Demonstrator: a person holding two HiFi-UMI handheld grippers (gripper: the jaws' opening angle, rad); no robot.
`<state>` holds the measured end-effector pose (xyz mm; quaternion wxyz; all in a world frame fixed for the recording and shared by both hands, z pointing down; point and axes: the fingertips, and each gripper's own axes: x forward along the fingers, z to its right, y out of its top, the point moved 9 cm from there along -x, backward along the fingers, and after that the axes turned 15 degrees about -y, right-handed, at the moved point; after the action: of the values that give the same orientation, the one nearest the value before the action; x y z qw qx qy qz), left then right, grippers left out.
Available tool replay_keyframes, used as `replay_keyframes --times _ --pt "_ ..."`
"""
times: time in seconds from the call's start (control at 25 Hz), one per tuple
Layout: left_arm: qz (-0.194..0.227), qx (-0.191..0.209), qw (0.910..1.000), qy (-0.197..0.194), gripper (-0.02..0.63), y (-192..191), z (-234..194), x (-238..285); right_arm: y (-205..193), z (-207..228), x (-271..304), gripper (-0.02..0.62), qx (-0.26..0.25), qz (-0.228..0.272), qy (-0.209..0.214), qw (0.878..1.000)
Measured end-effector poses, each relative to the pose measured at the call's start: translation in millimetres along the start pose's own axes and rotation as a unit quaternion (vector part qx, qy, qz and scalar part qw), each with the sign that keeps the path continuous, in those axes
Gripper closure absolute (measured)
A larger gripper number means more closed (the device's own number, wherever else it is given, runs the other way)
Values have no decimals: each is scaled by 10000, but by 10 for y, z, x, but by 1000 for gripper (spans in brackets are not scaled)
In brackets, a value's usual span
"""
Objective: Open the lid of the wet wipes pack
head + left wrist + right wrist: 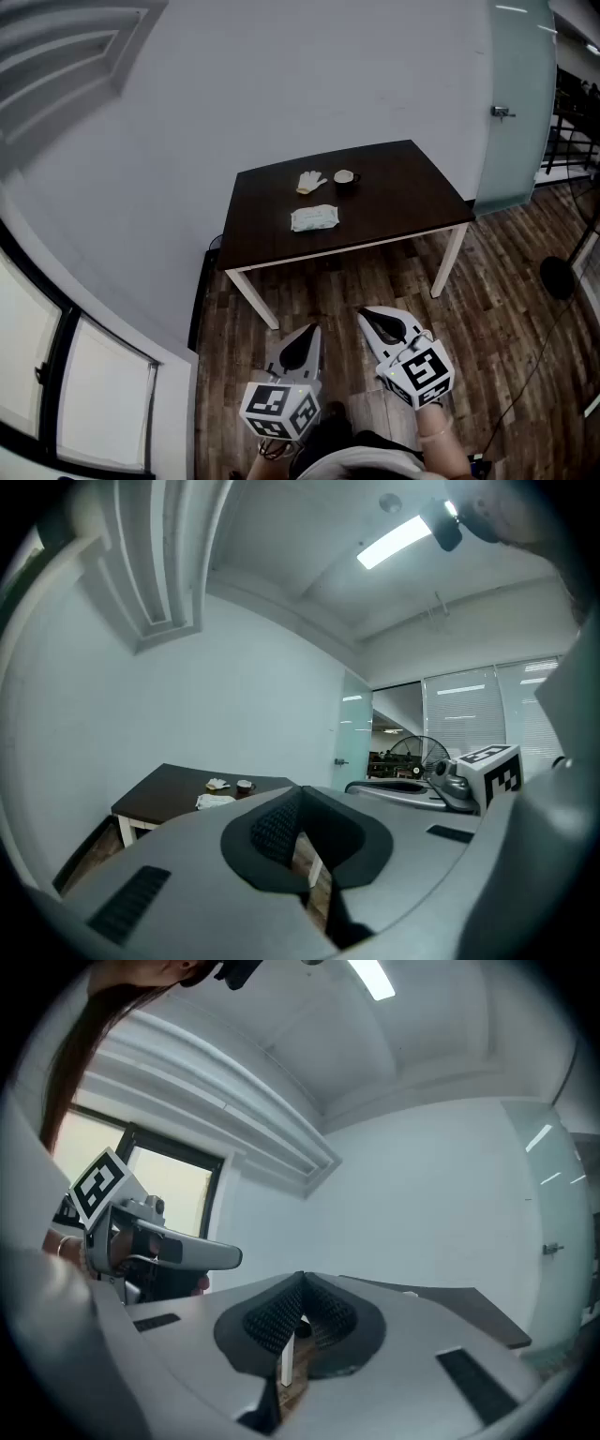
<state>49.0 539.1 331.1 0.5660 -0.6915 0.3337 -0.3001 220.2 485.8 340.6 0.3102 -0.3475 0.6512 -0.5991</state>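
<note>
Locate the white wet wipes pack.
Head view: the white wet wipes pack lies near the middle of the dark brown table, nearer the person than the white glove and small cup.

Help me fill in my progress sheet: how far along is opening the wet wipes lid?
Nothing looks done yet. The wet wipes pack lies flat on the table, far from both grippers; its lid is too small to judge. In hand: nothing; the left gripper and right gripper are shut and empty, short of the table. Still to do: approach, steady the pack, lift the lid.
</note>
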Motion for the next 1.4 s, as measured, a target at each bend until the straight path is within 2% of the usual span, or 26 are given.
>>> replay_keyframes --times 0.2,0.4,0.56,1.08,1.4 --pt "-41 -25 10000 -40 592 -14 -113 11 -46 -52 113 591 9 -69 10 10000" --pt "-62 -40 9999 -98 592 -7 -304 95 -79 -51 311 591 284 41 15 9996" --pt "-67 -96 9998 -145 592 -7 -505 183 -103 -58 511 591 229 57 -64 9997" --pt "-85 -211 9993 -283 592 46 -1382 545 -166 -47 1412 603 -9 -167 -169 9997" --pt "-122 -271 9985 -463 592 101 -1893 669 -162 -88 1892 601 130 -78 -402 9991"
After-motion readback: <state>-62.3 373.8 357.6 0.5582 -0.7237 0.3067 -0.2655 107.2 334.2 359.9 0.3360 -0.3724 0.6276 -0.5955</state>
